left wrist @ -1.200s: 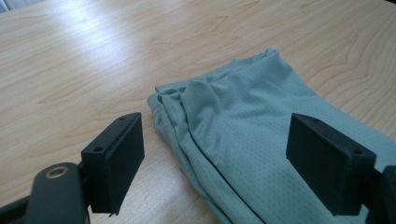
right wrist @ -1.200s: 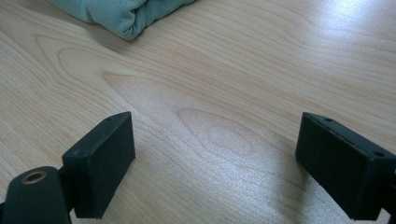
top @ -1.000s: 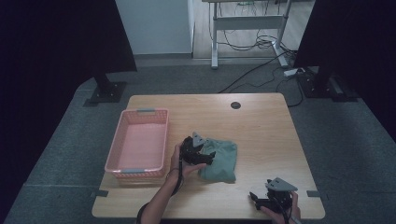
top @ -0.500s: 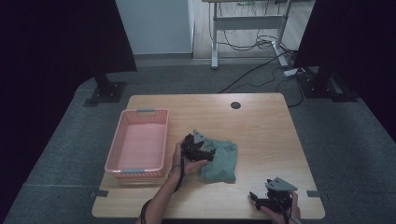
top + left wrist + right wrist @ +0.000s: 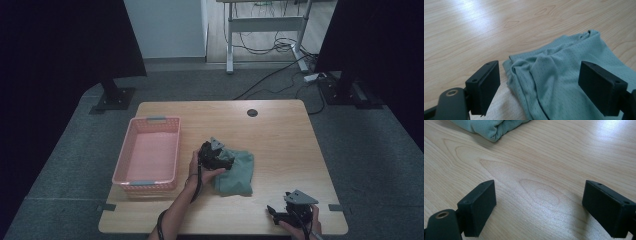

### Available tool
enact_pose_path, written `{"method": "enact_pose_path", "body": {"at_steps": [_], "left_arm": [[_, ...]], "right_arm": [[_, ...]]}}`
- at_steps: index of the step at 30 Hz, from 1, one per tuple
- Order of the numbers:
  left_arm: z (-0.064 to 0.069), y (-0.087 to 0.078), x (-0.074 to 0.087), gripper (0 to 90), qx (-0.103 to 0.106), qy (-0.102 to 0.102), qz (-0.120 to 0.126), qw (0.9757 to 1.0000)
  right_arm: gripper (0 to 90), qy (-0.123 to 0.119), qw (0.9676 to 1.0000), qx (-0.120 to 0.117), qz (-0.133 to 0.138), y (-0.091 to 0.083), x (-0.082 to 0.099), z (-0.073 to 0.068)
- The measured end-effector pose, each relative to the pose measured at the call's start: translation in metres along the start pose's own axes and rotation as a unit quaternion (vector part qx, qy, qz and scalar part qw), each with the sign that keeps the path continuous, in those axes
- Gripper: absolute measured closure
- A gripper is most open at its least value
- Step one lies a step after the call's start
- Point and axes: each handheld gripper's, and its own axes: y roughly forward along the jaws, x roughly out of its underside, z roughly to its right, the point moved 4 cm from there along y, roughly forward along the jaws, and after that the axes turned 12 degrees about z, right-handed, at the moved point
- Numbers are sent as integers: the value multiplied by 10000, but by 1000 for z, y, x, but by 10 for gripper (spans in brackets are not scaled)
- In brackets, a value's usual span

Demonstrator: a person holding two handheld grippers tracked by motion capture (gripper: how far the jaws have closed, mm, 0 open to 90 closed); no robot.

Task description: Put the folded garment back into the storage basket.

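A folded green mesh garment lies on the wooden table, right of the basket. My left gripper hovers over the garment's left edge, held by a hand from below. In the left gripper view its jaws stand wide apart, with the garment's wrinkled edge between them and the pads not pressing on it. My right gripper rests low at the table's front right, open over bare wood. A rounded corner of the garment shows at the top left of the right gripper view.
A pink plastic basket stands on the table's left side. A round cable hole sits near the far edge. Dark stands and cables lie on the floor behind the table.
My left gripper has shifted a little to the right and lower, onto the garment's left edge. The right gripper has stayed where it was.
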Motion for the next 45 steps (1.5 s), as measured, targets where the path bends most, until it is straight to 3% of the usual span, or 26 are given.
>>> {"method": "enact_pose_path", "body": {"at_steps": [15, 18, 20, 31, 38, 45], "left_arm": [[-12, 13, 8, 161, -50, -234, -136, 9996], [-11, 15, 10, 146, -100, -66, -188, 9998], [-11, 16, 10, 140, -103, -99, -194, 9997], [-10, 17, 8, 108, -231, 217, -258, 9992], [-10, 18, 9, 77, -396, 250, -201, 9987], [-11, 19, 8, 85, -338, 176, -258, 9989]], "right_arm": [[114, 0, 10000, -4, 3, 0, 0, 0], [115, 0, 10000, -2, 1, 0, 0, 0], [115, 1, 10000, 1, 2, 0, 0, 0], [115, 0, 10000, 2, 2, 0, 0, 0], [115, 0, 10000, 1, 2, 0, 0, 0], [115, 0, 10000, 3, -2, 0, 0, 0]]}}
